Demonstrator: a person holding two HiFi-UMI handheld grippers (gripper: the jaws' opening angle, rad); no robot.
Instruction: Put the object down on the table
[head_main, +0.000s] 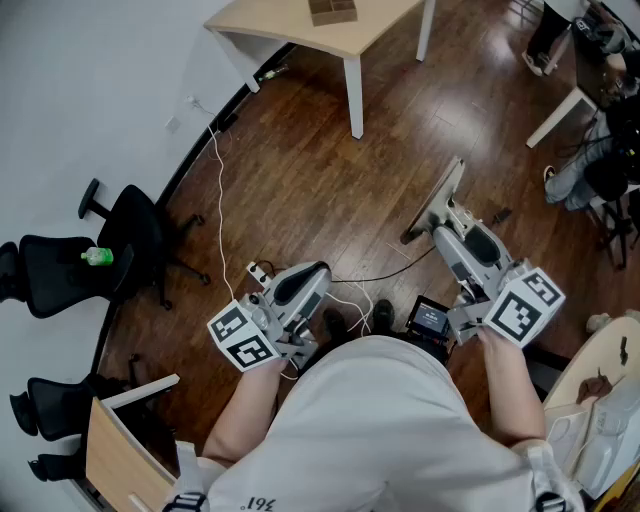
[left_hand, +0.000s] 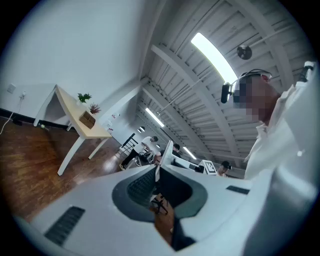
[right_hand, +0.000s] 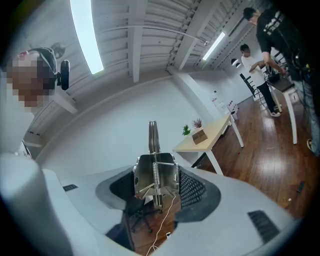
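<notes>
My right gripper (head_main: 455, 226) is shut on a metal spring-loaded tool (head_main: 440, 200), whose flat blade sticks out forward over the wooden floor. In the right gripper view the tool (right_hand: 155, 172) sits between the pads (right_hand: 192, 190) with its springs showing and its blade pointing up past the gripper (right_hand: 156, 176). My left gripper (head_main: 308, 274) is held low at my left, shut with nothing in it; its jaws (left_hand: 157, 172) meet at the tips. A light wooden table (head_main: 300, 28) on white legs stands far ahead, well away from both grippers, also visible in the right gripper view (right_hand: 207, 137).
A brown box (head_main: 333, 10) sits on that table, beside small plants (right_hand: 191, 126). Black office chairs (head_main: 125, 240) stand at the left, one carrying a green bottle (head_main: 97, 257). A white cable (head_main: 220, 200) and a power strip (head_main: 258, 272) lie on the floor. People (head_main: 590, 170) sit at desks on the right.
</notes>
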